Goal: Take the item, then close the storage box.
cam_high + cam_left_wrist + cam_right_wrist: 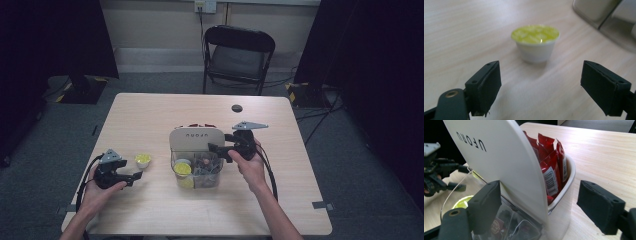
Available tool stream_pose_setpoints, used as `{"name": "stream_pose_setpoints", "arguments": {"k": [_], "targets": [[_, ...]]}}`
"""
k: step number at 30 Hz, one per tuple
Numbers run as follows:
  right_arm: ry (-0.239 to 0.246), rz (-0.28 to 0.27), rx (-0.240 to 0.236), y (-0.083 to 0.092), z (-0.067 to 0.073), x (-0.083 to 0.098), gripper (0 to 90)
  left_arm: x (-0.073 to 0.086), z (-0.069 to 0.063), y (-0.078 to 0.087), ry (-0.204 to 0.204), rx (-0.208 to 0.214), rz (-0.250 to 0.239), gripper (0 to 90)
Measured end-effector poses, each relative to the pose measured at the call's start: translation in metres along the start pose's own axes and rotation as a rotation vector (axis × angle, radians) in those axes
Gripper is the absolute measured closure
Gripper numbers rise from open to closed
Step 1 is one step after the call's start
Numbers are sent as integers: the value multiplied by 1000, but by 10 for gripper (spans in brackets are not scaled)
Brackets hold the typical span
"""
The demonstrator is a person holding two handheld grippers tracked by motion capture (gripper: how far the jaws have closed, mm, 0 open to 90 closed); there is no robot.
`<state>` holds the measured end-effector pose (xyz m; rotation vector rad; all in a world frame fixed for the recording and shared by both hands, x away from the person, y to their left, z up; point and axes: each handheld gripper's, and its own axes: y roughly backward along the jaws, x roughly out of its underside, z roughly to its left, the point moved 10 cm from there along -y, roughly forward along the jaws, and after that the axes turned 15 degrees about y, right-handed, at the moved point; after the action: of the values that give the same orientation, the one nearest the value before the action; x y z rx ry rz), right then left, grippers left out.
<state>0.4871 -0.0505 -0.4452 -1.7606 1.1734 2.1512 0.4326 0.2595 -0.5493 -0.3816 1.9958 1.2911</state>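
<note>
Pale wood-grain laminate covers the table (150, 115), a rounded-corner top with a small dark round cap (237, 108) set in its far side. Grey carpet lies around it, with a black folding chair (238, 56) standing beyond the far edge against a light wall, and dark curtains at both sides of the room. Cables trail across the floor to the right.

Near the table's middle sits a clear storage box (196, 172) with a white upright lid panel (499, 157); red sachets (551, 167) stand packed in its rear compartment, and a yellow-lidded capsule (182, 168) lies in the front compartment among darker items too blurred to identify. A second capsule, a small white cup with a yellow-green foil top (535, 42), stands upright on the bare table to the left of the box, well apart from it.

The left gripper (540, 87) hangs low over the table just short of that cup, jaws spread wide and empty. The right gripper (537, 205) is at the box's right side, jaws also wide; they seem to straddle the edge of the lid panel without touching it.
</note>
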Motion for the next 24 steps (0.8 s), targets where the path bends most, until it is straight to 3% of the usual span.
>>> {"name": "stream_pose_setpoints", "arguments": {"k": [6, 9, 11, 13, 24], "targets": [[-6, -12, -3, 3, -2, -1, 221, 18, 4, -3, 2, -14, 23, 172], [1, -12, -2, 3, 0, -2, 233, 18, 9, -3, -8, -61, 3, 172], [4, -7, -4, 4, 0, -3, 239, 20, 8, -4, 9, -38, -2, 167], [7, -5, -5, 4, 0, -4, 244, 20, 9, -4, -19, -64, -15, 168], [10, -39, 6, 12, 1, -13, 330, 20, 10, -5, -12, -64, -11, 150]]}}
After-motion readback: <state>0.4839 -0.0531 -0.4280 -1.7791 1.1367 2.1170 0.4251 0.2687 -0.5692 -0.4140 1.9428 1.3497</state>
